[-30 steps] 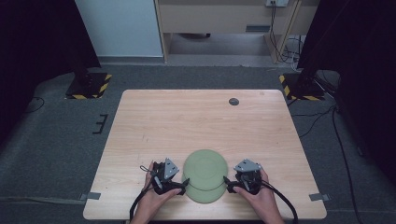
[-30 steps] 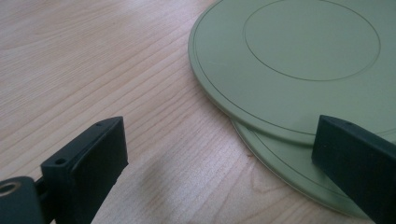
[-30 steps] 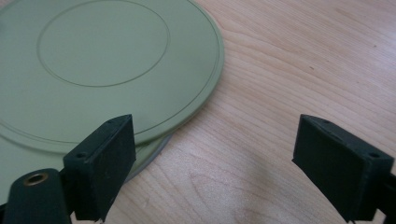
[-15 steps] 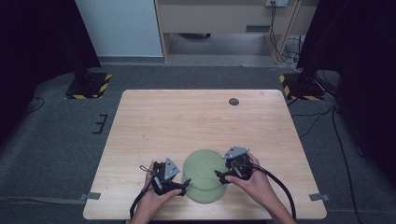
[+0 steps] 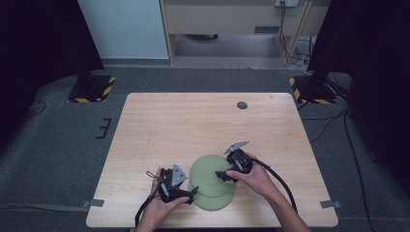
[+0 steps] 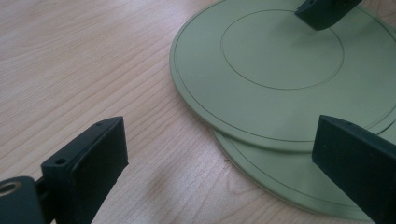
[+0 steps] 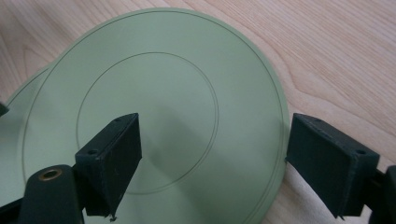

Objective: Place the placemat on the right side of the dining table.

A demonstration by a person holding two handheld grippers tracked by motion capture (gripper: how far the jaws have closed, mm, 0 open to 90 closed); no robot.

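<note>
Two flat pale green plates lie stacked near the table's front edge. The top plate (image 5: 207, 170) (image 6: 261, 60) (image 7: 187, 70) sits shifted a little toward the far side of the lower plate (image 5: 215, 202) (image 6: 280, 175) (image 7: 13, 109). My left gripper (image 5: 192, 192) (image 6: 224, 163) is open and low at the stack's left front rim, with one jaw over bare wood and the other over the lower plate. My right gripper (image 5: 221, 175) (image 7: 212, 158) is open, straddling the top plate's right rim. One of its jaws hangs over the plate's inner ring and the other outside the rim.
The wooden table (image 5: 193, 121) carries a small dark round disc (image 5: 242, 105) near its far right edge. Black cables trail from both grippers off the front edge. Dark stands with striped bases flank the table on the floor.
My right gripper has moved forward and inward from beside the plates' right edge to over the top plate's rim. The left gripper has stayed put.
</note>
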